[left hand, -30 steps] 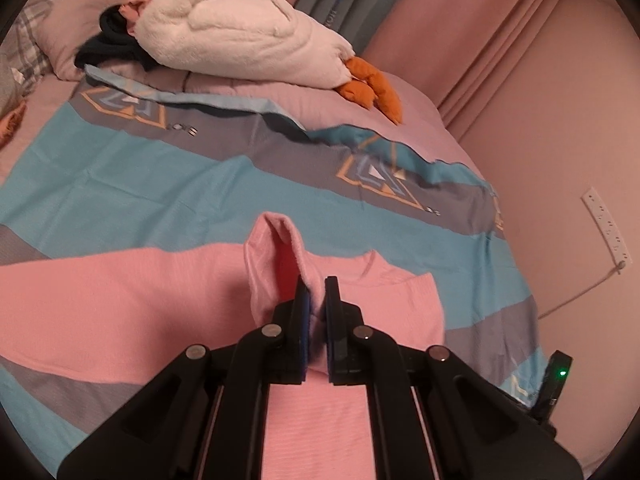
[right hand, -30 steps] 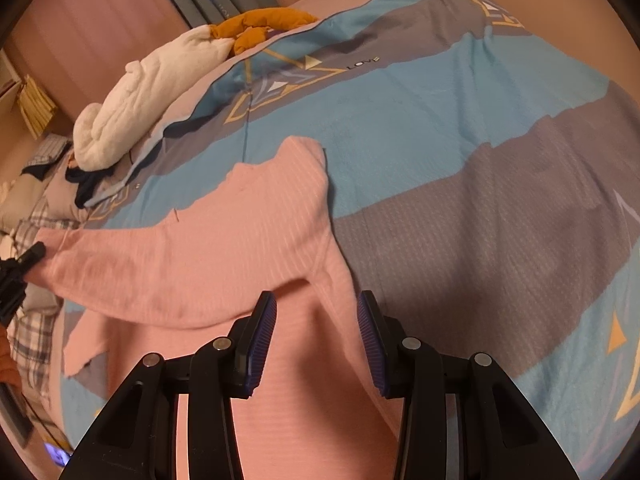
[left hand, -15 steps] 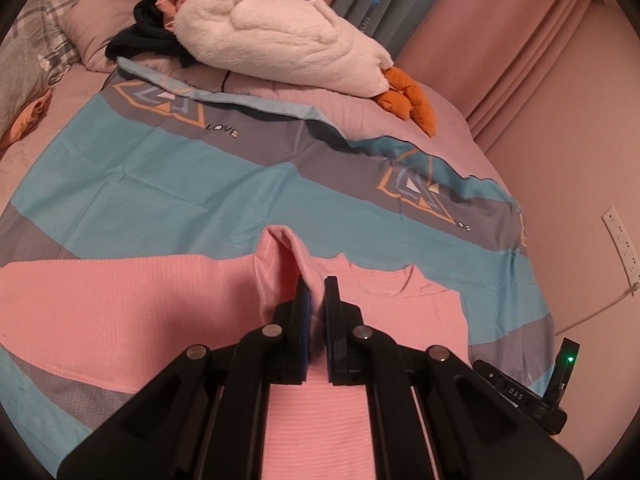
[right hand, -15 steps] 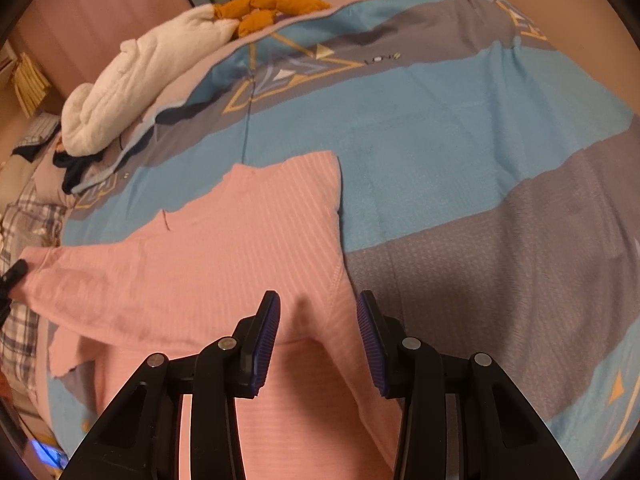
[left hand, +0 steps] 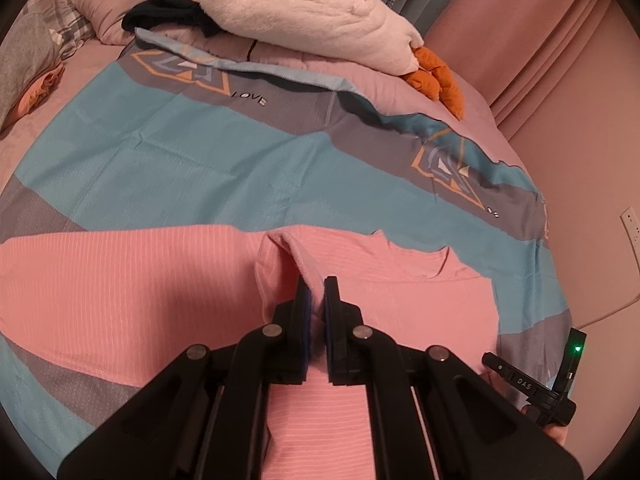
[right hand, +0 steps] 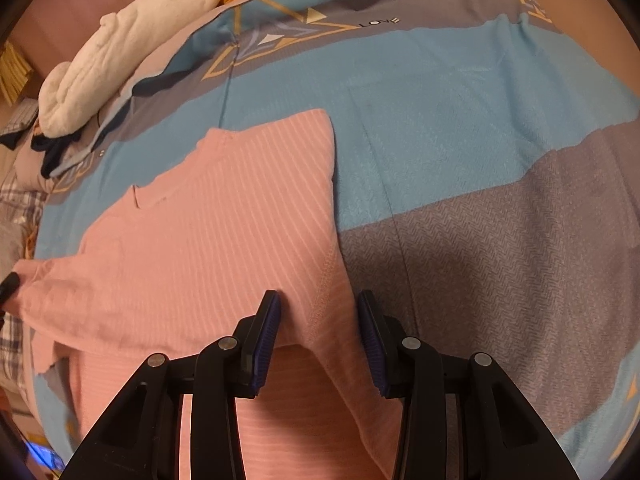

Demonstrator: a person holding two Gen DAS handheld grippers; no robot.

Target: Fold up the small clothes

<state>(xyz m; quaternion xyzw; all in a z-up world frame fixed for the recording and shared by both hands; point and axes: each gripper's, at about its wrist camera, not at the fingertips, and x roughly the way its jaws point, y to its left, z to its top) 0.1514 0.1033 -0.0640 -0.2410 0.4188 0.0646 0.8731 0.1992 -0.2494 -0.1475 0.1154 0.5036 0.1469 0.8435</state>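
Note:
A pink ribbed long-sleeved top [left hand: 132, 280] lies spread on the bed; it also shows in the right wrist view [right hand: 208, 236]. My left gripper [left hand: 315, 286] is shut on a pinched sleeve cuff [left hand: 280, 256] of the top, held just above the garment's body near the collar [left hand: 416, 256]. My right gripper [right hand: 318, 304] is open, its jaws either side of the top's right edge where a sleeve is folded across the body. The other gripper's tip [right hand: 8, 284] shows at the left edge of that view, holding the sleeve end.
The bed has a blue, grey and pink striped duvet [left hand: 192, 152], also in the right wrist view [right hand: 480, 128]. A white plush goose [left hand: 312, 8] with orange feet, dark clothes [left hand: 168, 12] and pillows lie at the headboard. A pink wall with a socket [left hand: 630, 224] is close on the right.
My left gripper has carried the pinched sleeve across towards the collar and lower over the top. The right gripper stayed open at the top's right edge.

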